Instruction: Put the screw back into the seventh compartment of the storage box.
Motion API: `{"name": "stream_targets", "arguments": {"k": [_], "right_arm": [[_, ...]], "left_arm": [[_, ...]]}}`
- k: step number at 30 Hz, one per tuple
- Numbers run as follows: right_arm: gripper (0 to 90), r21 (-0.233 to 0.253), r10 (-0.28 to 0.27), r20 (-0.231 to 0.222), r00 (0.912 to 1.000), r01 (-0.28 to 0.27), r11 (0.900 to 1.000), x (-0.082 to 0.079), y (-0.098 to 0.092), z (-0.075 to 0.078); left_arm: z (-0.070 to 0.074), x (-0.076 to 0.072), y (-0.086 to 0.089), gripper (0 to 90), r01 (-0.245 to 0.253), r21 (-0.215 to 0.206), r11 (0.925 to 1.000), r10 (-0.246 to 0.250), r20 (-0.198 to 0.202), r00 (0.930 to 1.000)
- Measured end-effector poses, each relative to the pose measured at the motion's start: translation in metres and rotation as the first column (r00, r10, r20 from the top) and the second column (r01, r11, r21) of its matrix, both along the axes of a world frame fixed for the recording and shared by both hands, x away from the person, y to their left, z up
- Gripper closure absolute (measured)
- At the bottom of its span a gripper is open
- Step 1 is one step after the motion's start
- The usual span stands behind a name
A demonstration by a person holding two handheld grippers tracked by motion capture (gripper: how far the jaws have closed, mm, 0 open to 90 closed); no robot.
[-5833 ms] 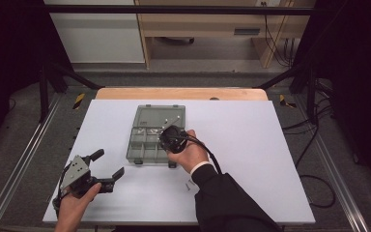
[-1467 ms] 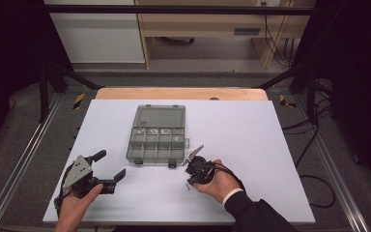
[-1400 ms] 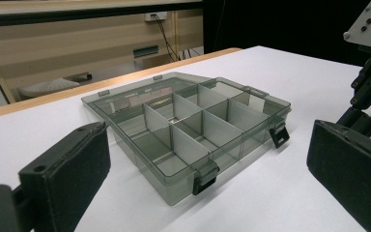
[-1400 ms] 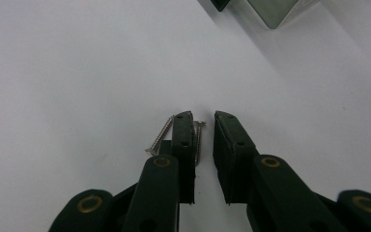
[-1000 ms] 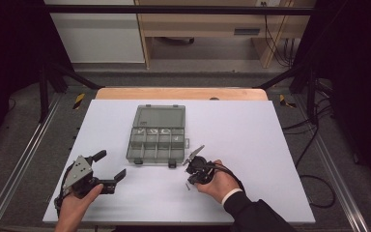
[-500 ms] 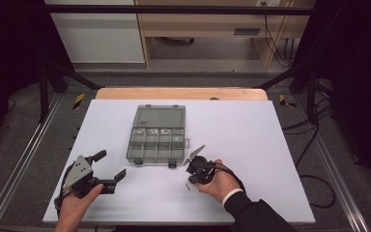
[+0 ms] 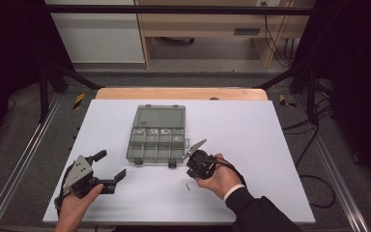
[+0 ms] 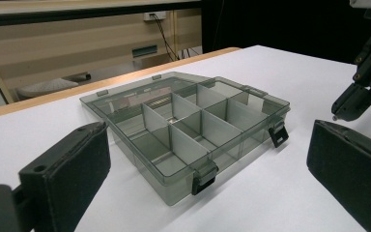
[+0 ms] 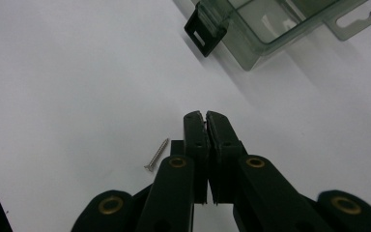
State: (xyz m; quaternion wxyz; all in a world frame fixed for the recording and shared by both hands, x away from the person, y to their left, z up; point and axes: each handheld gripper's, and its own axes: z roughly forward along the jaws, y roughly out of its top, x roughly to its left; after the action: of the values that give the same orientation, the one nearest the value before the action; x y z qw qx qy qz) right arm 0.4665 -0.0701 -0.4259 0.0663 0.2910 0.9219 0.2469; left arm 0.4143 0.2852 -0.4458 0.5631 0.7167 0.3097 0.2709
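Observation:
A smoky clear compartment box [image 7: 157, 133] lies mid-table, with two black latches on its near side. In the left gripper view the box [image 8: 188, 125] sits just beyond my open left gripper [image 8: 207, 140]. Seen from above, the left gripper [image 7: 109, 165] rests near the front left, apart from the box. My right gripper [image 7: 190, 175] is held off the box's near right corner, pointing down at the table. Its jaws are shut [image 9: 204, 116], with nothing seen between them. A small screw [image 9: 156, 154] lies on the white table just beside the tips; the screw [image 7: 187, 186] is also seen from above.
The white tabletop [image 7: 251, 130] has open room right of the box and along the front. Small metal parts sit in the box's middle row [image 7: 153, 131]. The box's latch [image 9: 206, 29] and hang tab [image 9: 362, 14] lie ahead of the right gripper. The right gripper's tip [image 8: 352, 101] shows far right.
Since 5.8 s ago my right hand has come off the box and down to the table at its near right corner. Over the last 1.5 s nothing visibly moves.

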Motion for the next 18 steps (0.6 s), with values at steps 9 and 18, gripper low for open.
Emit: {"name": "stream_targets", "arguments": {"k": [9,18], "right_arm": [[87.6,0.013,0.008,0.028,0.9996,-0.008,1.000,0.002,0.003,0.011],[87.6,0.028,0.016,0.051,0.9986,-0.017,0.999,0.005,0.008,0.021]], "left_arm": [[0.000,0.000,0.000,1.4,-0.001,0.001,1.0000,0.001,-0.001,1.0000],[0.000,0.000,0.000,1.4,0.002,0.003,1.0000,-0.002,-0.002,1.0000]]}}
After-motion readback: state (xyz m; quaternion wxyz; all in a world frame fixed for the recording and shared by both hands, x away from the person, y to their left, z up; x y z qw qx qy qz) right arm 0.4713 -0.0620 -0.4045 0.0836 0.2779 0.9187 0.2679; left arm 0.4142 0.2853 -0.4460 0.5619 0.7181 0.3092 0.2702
